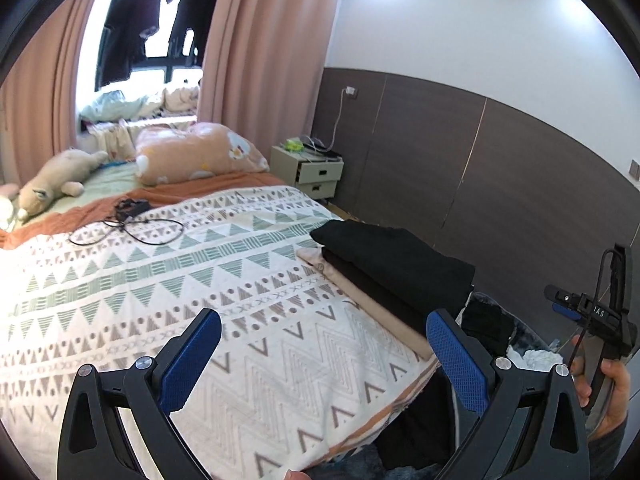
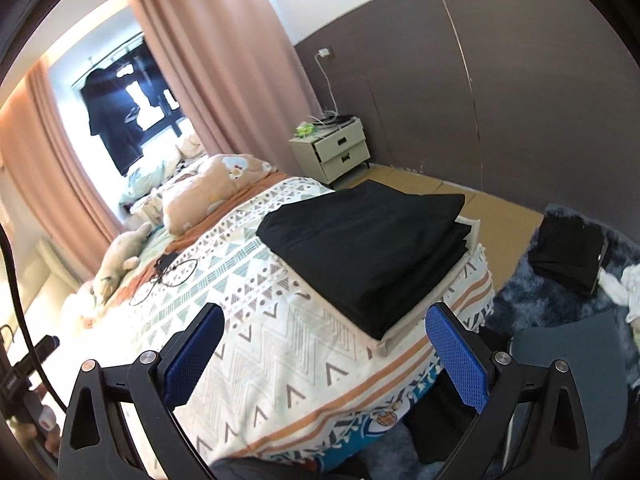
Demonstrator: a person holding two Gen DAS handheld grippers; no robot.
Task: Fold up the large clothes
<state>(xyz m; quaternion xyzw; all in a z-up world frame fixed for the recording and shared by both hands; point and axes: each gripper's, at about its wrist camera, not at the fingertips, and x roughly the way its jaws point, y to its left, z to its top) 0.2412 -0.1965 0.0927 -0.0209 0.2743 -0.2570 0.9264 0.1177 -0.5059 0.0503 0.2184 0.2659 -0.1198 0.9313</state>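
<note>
The right gripper (image 2: 324,344) fills the bottom of the frame, its two blue-padded fingers spread wide with nothing between them. Past them, in the centre, lies a bed (image 2: 280,360) under a patterned blanket. A stack of folded clothes (image 2: 360,240), black on top with a beige layer beneath, sits at the right corner of the bed. At left centre a black cable (image 2: 168,276) lies on the blanket, with a plush toy (image 2: 116,260) and a peach pillow (image 2: 208,196) further up. A nightstand (image 2: 332,148) stands against the brown wall, upper centre. At right, dark clothes (image 2: 568,252) lie on a blue rug (image 2: 520,296).
</note>
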